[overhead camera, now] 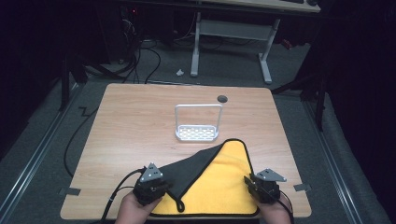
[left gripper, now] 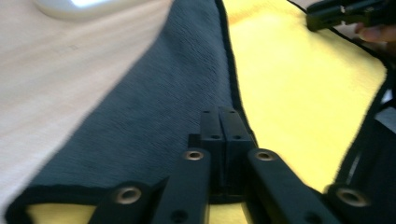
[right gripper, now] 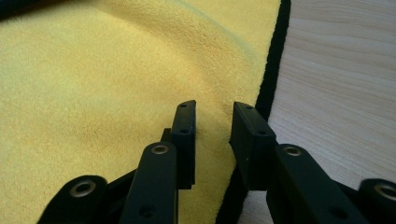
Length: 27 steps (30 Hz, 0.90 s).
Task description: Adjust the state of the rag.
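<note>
High view, cloth: a yellow cloth with dark grey backing [overhead camera: 219, 182] lies flat at the near edge of the wooden table [overhead camera: 135, 121], its left part folded over so the grey side faces up
High view, tools: left gripper [overhead camera: 156, 185] sits at the folded grey flap, right gripper [overhead camera: 252, 185] at the cloth's right hem
High view, rack: a white wire rack [overhead camera: 197, 133] stands just beyond the cloth's far tip
Left gripper view, jaws: the two pads are together, over the black hem [left gripper: 231, 84] where grey meets yellow; whether any fabric is pinched between them I cannot tell
Right gripper view, jaws: standing apart, with the yellow pile and its black-bound edge [right gripper: 271, 79] in the gap, pads not pressing
Handling, judged: soft, light, limp plush; it should sag and drag rather than slide stiffly
Where to grip, judged: the bound hem near a corner, which is firmer than the pile
</note>
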### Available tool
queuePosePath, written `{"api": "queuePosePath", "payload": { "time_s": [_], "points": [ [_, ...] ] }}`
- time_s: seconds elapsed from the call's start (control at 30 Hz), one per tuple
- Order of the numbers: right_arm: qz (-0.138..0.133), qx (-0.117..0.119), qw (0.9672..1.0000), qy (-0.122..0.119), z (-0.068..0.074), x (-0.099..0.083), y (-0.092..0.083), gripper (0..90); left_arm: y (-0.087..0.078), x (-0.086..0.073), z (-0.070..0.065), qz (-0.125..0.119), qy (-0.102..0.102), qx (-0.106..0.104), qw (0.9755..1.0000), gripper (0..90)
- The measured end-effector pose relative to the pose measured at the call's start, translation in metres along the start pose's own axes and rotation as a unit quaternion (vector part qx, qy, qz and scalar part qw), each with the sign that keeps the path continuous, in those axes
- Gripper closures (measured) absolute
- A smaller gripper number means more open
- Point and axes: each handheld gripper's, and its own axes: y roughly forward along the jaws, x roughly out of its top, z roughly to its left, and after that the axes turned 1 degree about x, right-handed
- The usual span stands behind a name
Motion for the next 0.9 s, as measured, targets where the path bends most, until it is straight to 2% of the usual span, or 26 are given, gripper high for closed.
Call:
{"api": "queuePosePath", "payload": {
  "time_s": [0.1, 0.2, 0.23, 0.27, 0.37, 0.4, 0.5, 0.53, 0.6, 0.67, 0.73, 0.83, 0.9],
  "points": [
    [-0.001, 0.001, 1.0000, 0.001, 0.000, 0.000, 0.000, 71.6, 0.013, -0.006, -0.013, 0.028, 0.026, -0.010, 0.9992, 58.8],
    [-0.002, 0.001, 1.0000, 0.002, 0.000, -0.001, 0.000, 71.6, 0.024, -0.010, -0.019, 0.051, 0.041, 0.003, 0.9979, 51.2],
    [-0.001, 0.001, 1.0000, 0.003, 0.000, -0.001, 0.000, 71.6, 0.026, -0.011, -0.020, 0.047, 0.047, 0.014, 0.9977, 52.2],
    [-0.002, 0.001, 1.0000, 0.003, 0.000, -0.001, 0.000, 71.7, 0.026, -0.012, -0.021, 0.044, 0.053, 0.029, 0.9972, 59.2],
    [-0.003, 0.003, 1.0000, 0.004, 0.000, -0.001, 0.000, 71.7, 0.024, -0.012, -0.019, 0.043, 0.043, 0.026, 0.9978, 74.2],
    [-0.003, 0.003, 1.0000, 0.005, 0.000, -0.001, -0.001, 71.7, 0.023, -0.011, -0.017, 0.041, 0.031, 0.019, 0.9985, 77.7],
    [-0.003, 0.002, 1.0000, 0.006, 0.000, -0.002, -0.001, 71.7, 0.018, -0.009, -0.013, 0.033, 0.016, 0.014, 0.9992, 82.2],
    [-0.003, 0.002, 1.0000, 0.005, 0.000, -0.002, -0.001, 71.7, 0.013, -0.006, -0.014, 0.026, 0.020, 0.017, 0.9993, 86.7],
    [-0.003, 0.002, 1.0000, 0.004, 0.000, -0.002, -0.001, 71.7, 0.006, 0.002, -0.012, 0.014, 0.032, 0.026, 0.9991, 87.5],
    [-0.002, 0.002, 1.0000, 0.003, 0.000, -0.001, -0.001, 71.8, -0.003, 0.013, -0.001, 0.000, 0.032, 0.041, 0.9986, 87.9],
    [-0.001, 0.002, 1.0000, 0.004, 0.000, -0.002, -0.001, 71.9, -0.012, 0.028, 0.019, -0.011, 0.025, 0.061, 0.9978, 88.1],
    [-0.001, 0.003, 1.0000, 0.004, -0.001, -0.003, -0.002, 71.9, -0.019, 0.049, 0.057, -0.020, 0.005, 0.101, 0.9946, 88.1],
    [-0.001, 0.003, 1.0000, 0.006, -0.002, -0.003, -0.003, 72.0, -0.017, 0.060, 0.079, -0.018, 0.004, 0.129, 0.9914, 88.1]
  ]
}}
